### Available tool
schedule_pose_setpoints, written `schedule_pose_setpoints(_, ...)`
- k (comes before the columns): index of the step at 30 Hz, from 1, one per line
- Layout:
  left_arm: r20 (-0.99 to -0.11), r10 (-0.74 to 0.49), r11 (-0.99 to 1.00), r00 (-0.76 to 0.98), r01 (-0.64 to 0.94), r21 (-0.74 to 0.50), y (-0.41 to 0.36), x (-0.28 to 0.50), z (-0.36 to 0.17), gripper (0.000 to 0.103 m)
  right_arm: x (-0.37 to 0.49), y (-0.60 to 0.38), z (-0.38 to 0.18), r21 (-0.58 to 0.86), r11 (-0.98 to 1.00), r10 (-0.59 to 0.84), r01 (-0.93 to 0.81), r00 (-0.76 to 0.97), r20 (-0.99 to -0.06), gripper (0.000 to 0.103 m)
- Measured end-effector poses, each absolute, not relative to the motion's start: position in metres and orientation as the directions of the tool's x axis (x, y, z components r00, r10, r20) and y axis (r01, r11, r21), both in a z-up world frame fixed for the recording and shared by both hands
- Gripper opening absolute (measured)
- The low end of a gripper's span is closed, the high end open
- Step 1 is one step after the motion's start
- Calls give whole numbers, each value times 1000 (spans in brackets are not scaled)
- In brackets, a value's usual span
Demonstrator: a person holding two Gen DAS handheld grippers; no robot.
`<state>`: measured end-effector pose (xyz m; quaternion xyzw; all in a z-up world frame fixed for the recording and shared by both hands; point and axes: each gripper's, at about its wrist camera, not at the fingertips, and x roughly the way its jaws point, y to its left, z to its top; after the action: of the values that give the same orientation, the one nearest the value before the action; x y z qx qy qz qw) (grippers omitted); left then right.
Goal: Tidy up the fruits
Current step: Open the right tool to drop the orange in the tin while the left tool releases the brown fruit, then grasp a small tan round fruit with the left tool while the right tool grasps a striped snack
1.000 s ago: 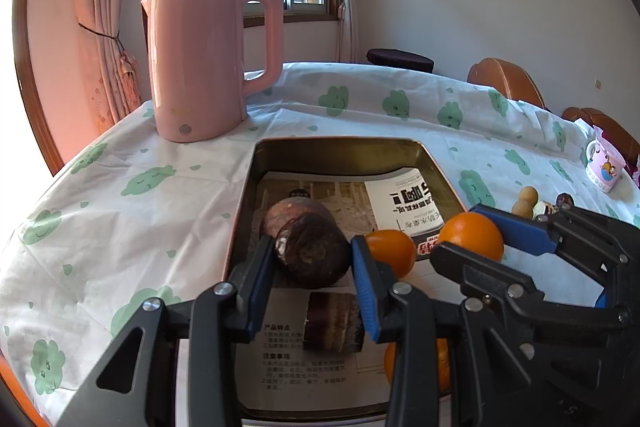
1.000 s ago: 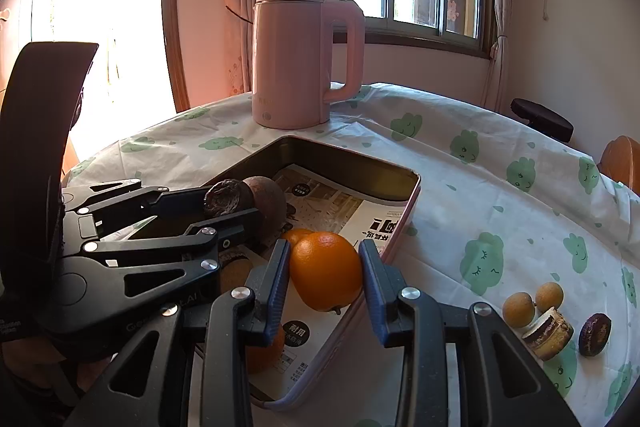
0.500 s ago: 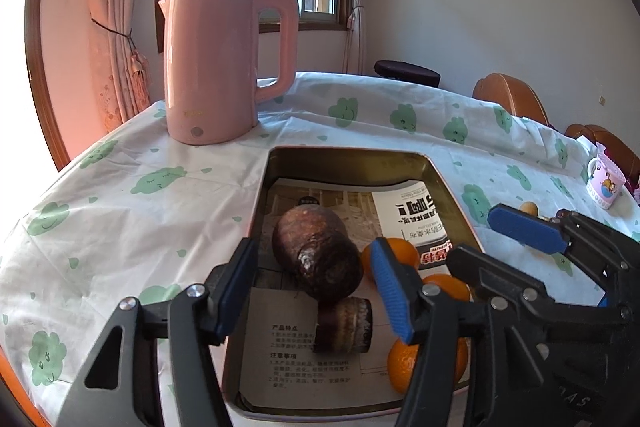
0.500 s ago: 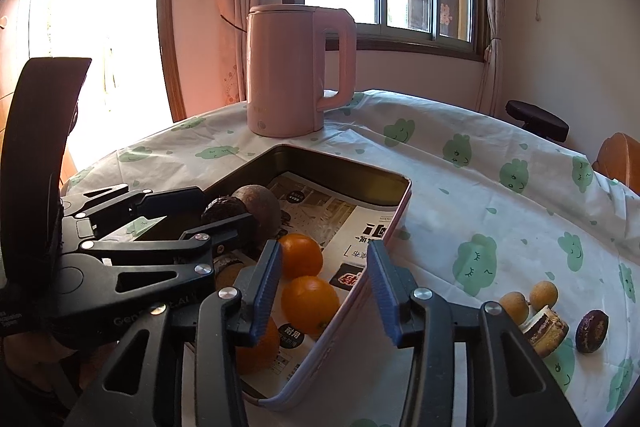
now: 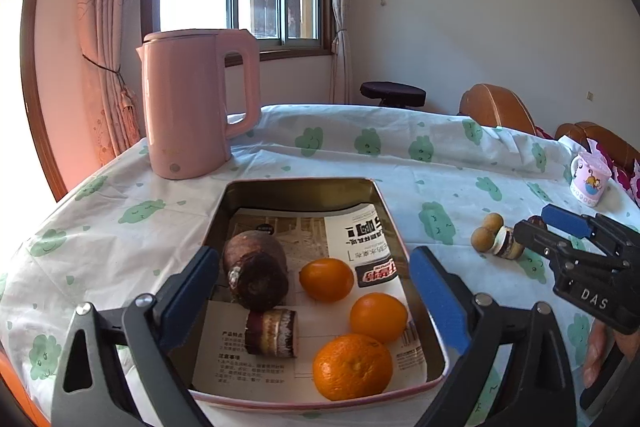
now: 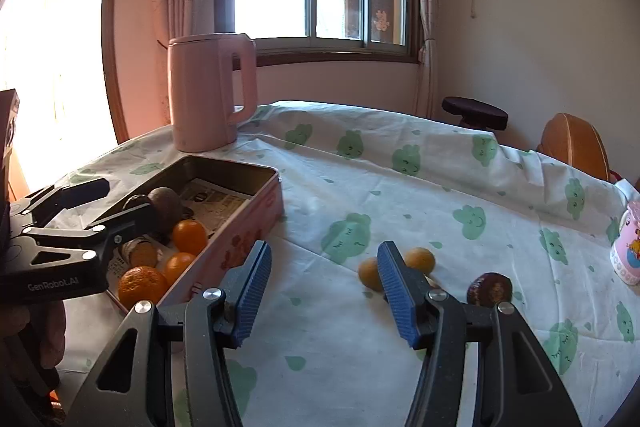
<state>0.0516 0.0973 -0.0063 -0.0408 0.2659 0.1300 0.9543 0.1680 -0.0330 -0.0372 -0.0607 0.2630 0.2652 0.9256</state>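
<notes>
A pink metal tin (image 5: 400, 235) lined with printed paper holds three oranges (image 5: 352, 367), a brown taro root (image 5: 256, 273) and a short cut cane piece (image 5: 272, 333). My left gripper (image 5: 316, 303) is open and empty above the tin's near end. My right gripper (image 6: 320, 287) is open and empty over the tablecloth right of the tin (image 6: 240, 227). Two small yellow-brown fruits (image 6: 420, 259), partly behind its right finger, and a dark round fruit (image 6: 490, 289) lie on the cloth. The right gripper also shows in the left wrist view (image 5: 560, 239).
A pink kettle (image 5: 192, 107) stands behind the tin. A pink printed mug (image 5: 590, 179) sits at the far right. A cut cane piece (image 5: 506, 247) lies by the small fruits. Orange chairs (image 5: 496, 107) and a dark stool (image 5: 392, 93) stand beyond the table.
Both grippers opened and pulled back. The left let go of the taro root, the right let go of an orange; both now lie in the tin. The right gripper swung right over the cloth.
</notes>
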Motion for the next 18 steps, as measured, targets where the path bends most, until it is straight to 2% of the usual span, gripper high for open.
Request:
schedule_pose_setpoints(4, -521, 213, 970, 827, -244, 9, 81, 59, -5, 98, 184, -54, -42, 94, 887, 425, -452, 719, -551, 57)
schedule_pose_setpoints(9, -504, 215, 973, 836, -227, 37, 67, 66, 1, 99, 194, -41, -50, 53, 894, 379, -444, 689, -618, 57)
schedule_pose_setpoints(15, -500, 210, 976, 840, -210, 55, 60, 74, 4, 99, 215, -41, -63, 92, 910, 351, -405, 630, -693, 57)
schedule_pose_setpoints(16, -505, 207, 977, 838, -207, 58, 59, 76, 3, 99, 217, -42, -65, 105, 909, 355, -403, 618, -702, 56)
schedule_pose_setpoints(18, -515, 197, 979, 834, -198, 55, 57, 79, 2, 99, 222, -43, -69, 125, 910, 358, -396, 597, -718, 42)
